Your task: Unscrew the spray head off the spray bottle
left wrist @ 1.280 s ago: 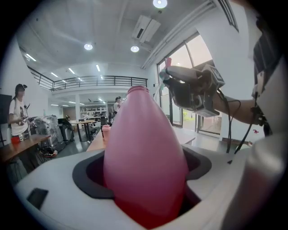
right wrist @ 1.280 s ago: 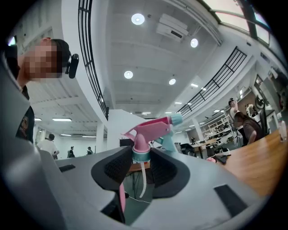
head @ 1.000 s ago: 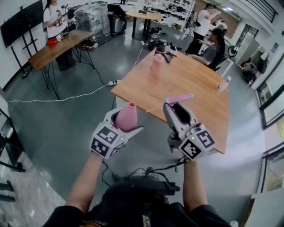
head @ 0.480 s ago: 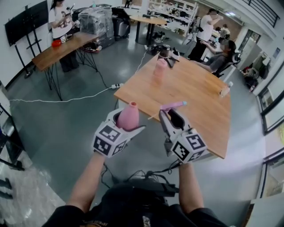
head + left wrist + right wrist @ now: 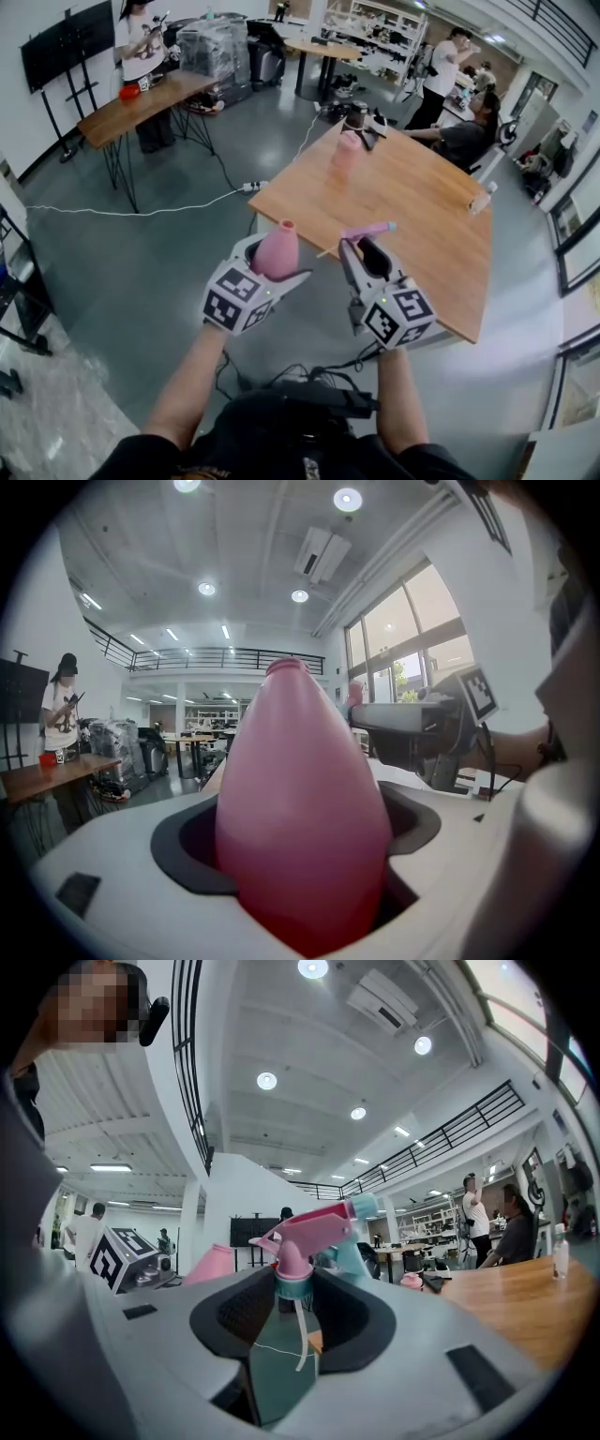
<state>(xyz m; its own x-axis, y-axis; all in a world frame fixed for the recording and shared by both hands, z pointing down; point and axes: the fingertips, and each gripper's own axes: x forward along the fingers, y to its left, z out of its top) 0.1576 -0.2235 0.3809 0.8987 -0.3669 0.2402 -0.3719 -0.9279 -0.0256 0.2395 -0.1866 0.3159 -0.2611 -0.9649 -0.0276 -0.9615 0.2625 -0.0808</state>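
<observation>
Two claws: left claw [image 5: 272,261] and right claw [image 5: 367,251]. Two pink bottles: held bottle [image 5: 279,239], far bottle [image 5: 344,152]. One spray head [image 5: 367,230]. One clear bottle [image 5: 480,199]. Three desks: near desk [image 5: 422,216], left desk [image 5: 141,98], back desk [image 5: 319,45]. Three bystanders: left person [image 5: 141,37], standing person [image 5: 445,61], seated person [image 5: 473,131].

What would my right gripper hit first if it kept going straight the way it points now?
Nothing close, it seems. The right gripper, holding the spray head, points level just above the wooden table; the far pink bottle sits slightly right of that line. Depth is unclear.
</observation>
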